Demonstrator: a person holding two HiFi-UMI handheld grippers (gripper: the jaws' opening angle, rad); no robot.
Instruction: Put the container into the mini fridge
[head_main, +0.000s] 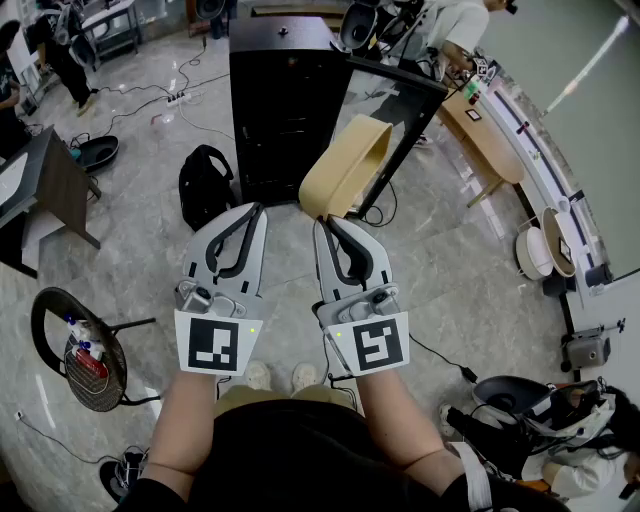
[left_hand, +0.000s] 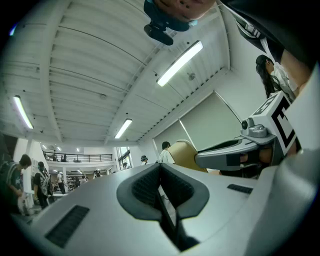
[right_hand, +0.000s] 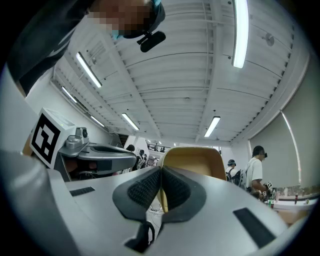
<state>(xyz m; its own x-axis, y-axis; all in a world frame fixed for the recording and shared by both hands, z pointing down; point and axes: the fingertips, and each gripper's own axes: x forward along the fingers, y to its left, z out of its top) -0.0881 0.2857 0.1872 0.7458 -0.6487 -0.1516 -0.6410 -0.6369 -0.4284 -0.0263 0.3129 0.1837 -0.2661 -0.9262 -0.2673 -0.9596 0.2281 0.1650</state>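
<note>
A tan open container (head_main: 345, 165) hangs tilted in the air, and my right gripper (head_main: 322, 222) is shut on its near rim. In the right gripper view the container's wall (right_hand: 195, 160) rises just past the closed pads of the right gripper (right_hand: 161, 176). My left gripper (head_main: 262, 208) is beside it at the left, shut, with nothing in it; in its own view the left gripper (left_hand: 160, 169) has its pads pressed together. The black mini fridge (head_main: 285, 100) stands on the floor ahead, with its door (head_main: 400, 110) swung open to the right.
A black backpack (head_main: 205, 185) lies on the floor left of the fridge. A wire-mesh stool (head_main: 80, 350) stands at the near left. A wooden bench (head_main: 485, 140) and a long counter run along the right. Cables cross the marble floor, and people stand at the back.
</note>
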